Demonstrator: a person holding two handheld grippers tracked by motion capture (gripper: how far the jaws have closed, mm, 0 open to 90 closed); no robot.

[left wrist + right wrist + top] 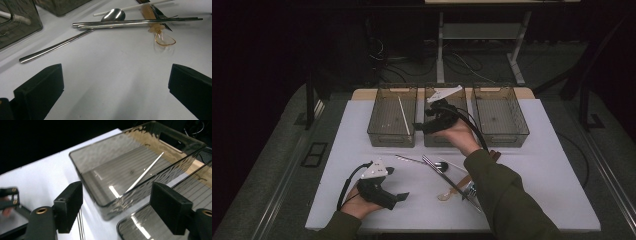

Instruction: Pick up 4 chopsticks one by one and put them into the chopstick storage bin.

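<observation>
Three bins stand in a row: left (391, 122), middle (439, 137), right (501, 117). One white stick (404, 115) lies in the left bin. At 6 o'clock of the bins: one spoon (75, 37), two chopsticks (130, 22), one amber spoon (160, 35), one fork (160, 13)

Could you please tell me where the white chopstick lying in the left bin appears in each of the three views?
High view: the white chopstick lies slanted inside the left bin, at upper centre-left.
Left gripper view: its end shows through the bin wall at the top left.
Right gripper view: it leans across the bin floor, right of centre.
Shared landmark: the left bin itself.
</observation>
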